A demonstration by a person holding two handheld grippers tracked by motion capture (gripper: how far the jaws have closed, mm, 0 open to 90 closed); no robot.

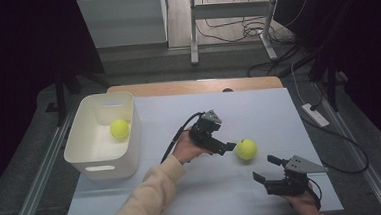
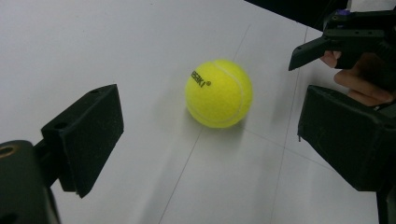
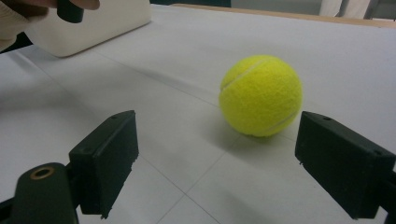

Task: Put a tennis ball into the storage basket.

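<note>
Right gripper [image 1: 267,169] waits near, jaws spread, empty.
Tennis ball [image 1: 246,149] sits on the white table [image 1: 259,113], just right of the spread left gripper [image 1: 229,147], which is closer.

Dim room beyond a white-topped table [image 1: 258,108]: grey floor [image 1: 146,70], metal desk legs [image 1: 193,32], tangled cables [image 1: 244,29], dark curtains [image 1: 20,58].

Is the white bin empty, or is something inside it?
Not empty: one tennis ball lies inside the white bin, near its right wall.
</note>
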